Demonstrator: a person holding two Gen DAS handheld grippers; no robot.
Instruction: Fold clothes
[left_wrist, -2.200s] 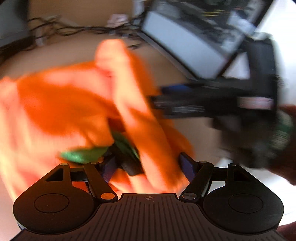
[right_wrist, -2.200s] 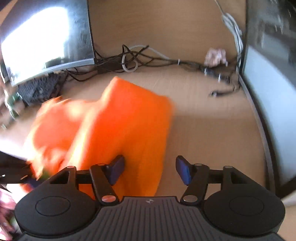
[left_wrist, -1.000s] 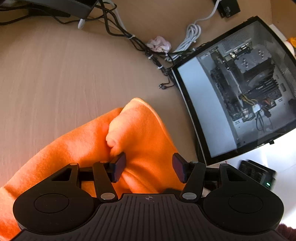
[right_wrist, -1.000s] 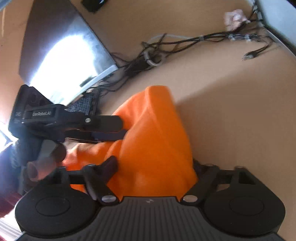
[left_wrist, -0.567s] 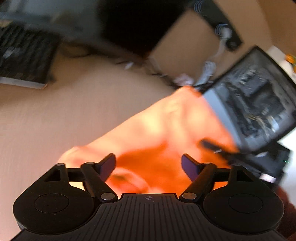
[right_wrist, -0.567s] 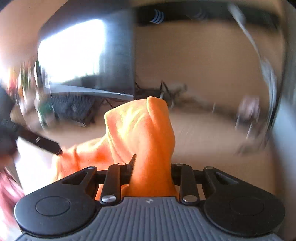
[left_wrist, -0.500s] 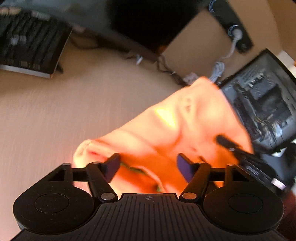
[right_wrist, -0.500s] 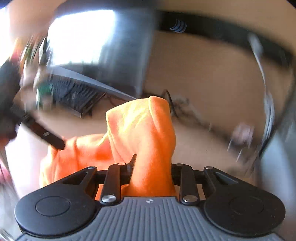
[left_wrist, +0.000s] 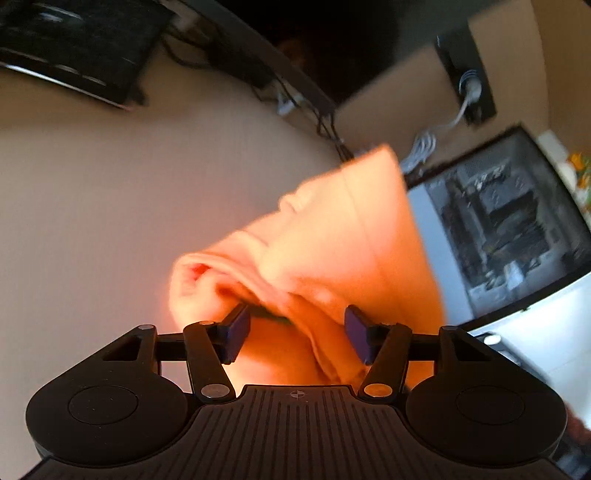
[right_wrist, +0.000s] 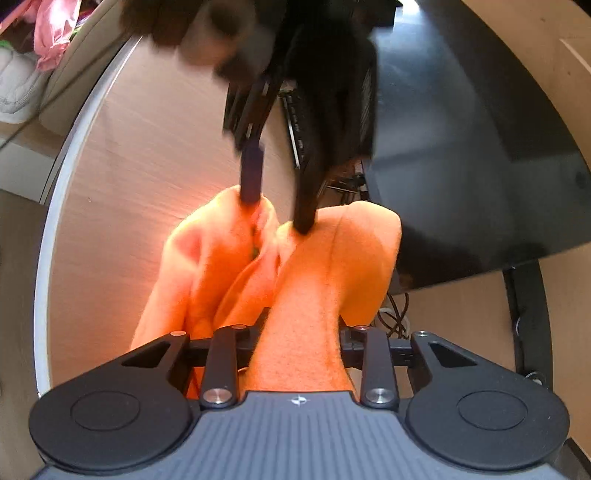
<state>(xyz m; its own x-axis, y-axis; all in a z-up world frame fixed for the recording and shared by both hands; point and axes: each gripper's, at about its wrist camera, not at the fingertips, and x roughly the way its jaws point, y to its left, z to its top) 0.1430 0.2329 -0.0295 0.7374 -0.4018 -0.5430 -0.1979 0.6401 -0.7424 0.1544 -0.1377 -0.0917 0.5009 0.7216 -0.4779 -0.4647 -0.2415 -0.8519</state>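
Observation:
An orange fleece garment (left_wrist: 343, 251) hangs bunched and lifted above the beige table (left_wrist: 110, 206). My left gripper (left_wrist: 297, 332) is open, its blue pads on either side of a fold near the collar, where a strip of green lining shows. My right gripper (right_wrist: 299, 343) is shut on a thick fold of the same garment (right_wrist: 317, 280). In the right wrist view the left gripper (right_wrist: 275, 206) comes down from above, its fingers spread across the garment's top edge.
A dark monitor (right_wrist: 461, 140) and a keyboard (left_wrist: 74, 48) stand at the back of the table. A glass-sided computer case (left_wrist: 509, 236) stands to the right, with cables (left_wrist: 325, 125) along the wall. Pink clothes (right_wrist: 51, 29) lie beyond the table's rounded edge (right_wrist: 55, 206).
My right gripper closed on the orange garment and lifted it off the table. My left gripper swung around toward the collar side and its jaws narrowed around a fold.

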